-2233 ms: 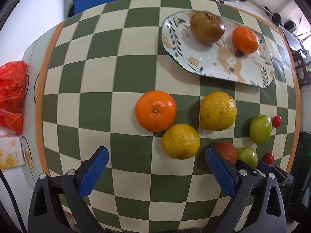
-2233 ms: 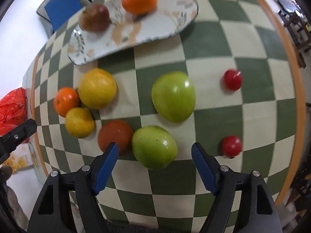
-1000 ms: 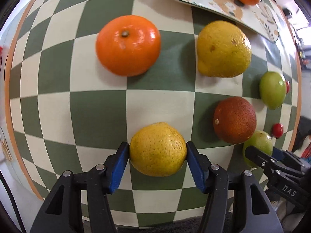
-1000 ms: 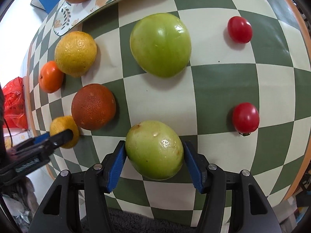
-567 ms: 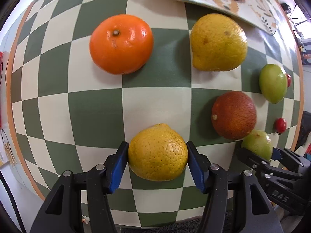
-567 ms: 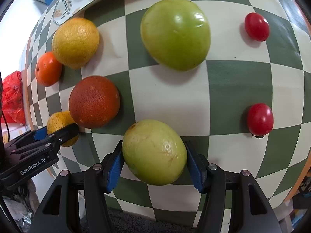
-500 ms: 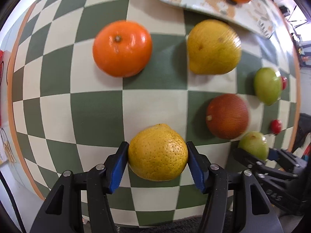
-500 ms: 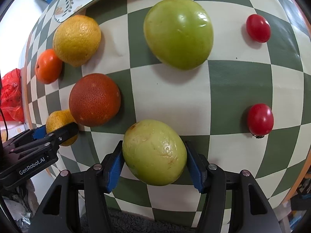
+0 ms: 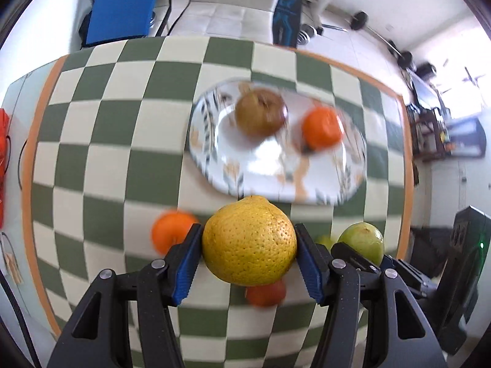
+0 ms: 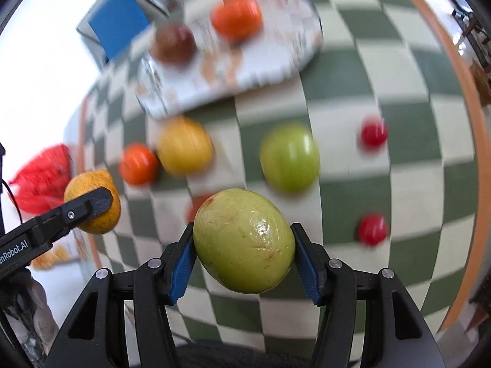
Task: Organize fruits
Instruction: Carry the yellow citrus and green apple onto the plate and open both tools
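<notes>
My left gripper [image 9: 249, 253] is shut on a yellow citrus fruit [image 9: 249, 240], held clear above the checked tablecloth [image 9: 101, 165]. The same yellow fruit [image 10: 92, 202] shows at the left of the right wrist view. My right gripper [image 10: 244, 253] is shut on a pale green fruit [image 10: 244, 240], also lifted; that green fruit [image 9: 363, 240] appears at the right of the left wrist view. Ahead lies an oval patterned plate [image 9: 276, 181] with a brown fruit [image 9: 260, 112] and an orange [image 9: 322, 132] on it. The plate [image 10: 264, 70] is blurred in the right wrist view.
On the cloth lie an orange [image 10: 138, 164], a larger yellow fruit [image 10: 185, 145], a green fruit [image 10: 290, 156], a dark orange fruit [image 9: 265, 294] and two small red fruits [image 10: 373, 133] [image 10: 371, 230]. A red bag [image 10: 43, 178] sits off the table's left edge.
Both grippers have risen off the table with their fruits. The views have swung up so the plate now lies ahead and the fruits on the cloth look smaller and blurred.
</notes>
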`<state>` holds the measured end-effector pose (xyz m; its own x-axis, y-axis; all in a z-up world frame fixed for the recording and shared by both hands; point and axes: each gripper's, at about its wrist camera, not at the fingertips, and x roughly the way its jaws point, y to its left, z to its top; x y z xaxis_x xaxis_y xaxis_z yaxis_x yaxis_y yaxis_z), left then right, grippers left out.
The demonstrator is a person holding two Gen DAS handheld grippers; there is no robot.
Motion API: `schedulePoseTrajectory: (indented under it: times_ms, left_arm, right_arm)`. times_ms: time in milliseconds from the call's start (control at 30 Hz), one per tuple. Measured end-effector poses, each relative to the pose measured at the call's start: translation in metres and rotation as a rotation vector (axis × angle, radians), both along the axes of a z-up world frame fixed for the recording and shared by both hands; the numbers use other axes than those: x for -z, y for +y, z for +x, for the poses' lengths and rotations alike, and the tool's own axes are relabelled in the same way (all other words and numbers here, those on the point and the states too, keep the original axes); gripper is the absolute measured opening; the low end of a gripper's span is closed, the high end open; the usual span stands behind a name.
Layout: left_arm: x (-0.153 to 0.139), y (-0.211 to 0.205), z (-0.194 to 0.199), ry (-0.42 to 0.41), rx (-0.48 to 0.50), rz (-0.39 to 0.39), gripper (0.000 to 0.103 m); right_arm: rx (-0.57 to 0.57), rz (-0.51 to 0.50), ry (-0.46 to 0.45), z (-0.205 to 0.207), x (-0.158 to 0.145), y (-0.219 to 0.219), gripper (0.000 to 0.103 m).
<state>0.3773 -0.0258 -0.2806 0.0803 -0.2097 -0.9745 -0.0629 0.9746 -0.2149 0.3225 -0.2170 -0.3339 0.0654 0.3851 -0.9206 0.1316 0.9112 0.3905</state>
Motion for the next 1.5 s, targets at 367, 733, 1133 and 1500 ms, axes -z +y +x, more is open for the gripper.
schedulePoseTrajectory:
  times_ms: [367,733,1133,1500]
  left_arm:
    - [0.065,0.009,0.071,0.193,-0.138,-0.110,0.057]
    - [0.072,0.002,0.068,0.244,-0.101,-0.071,0.058]
    - [0.037,0.002,0.044,0.062,-0.015,0.138,0.091]
    - [-0.022,0.007,-0.001,-0.116,0.018,0.245,0.091]
  right_arm:
    - [0.017,-0.077,-0.011,0.129,0.028,0.004,0.062]
    - [0.003,-0.027,0.044,0.153,0.059,0.009,0.062]
    - [-0.034,-0.195,-0.011,0.133,0.030,0.000,0.092]
    - [-0.049,-0.356,-0.126,0.100,-0.016,-0.002,0.093]
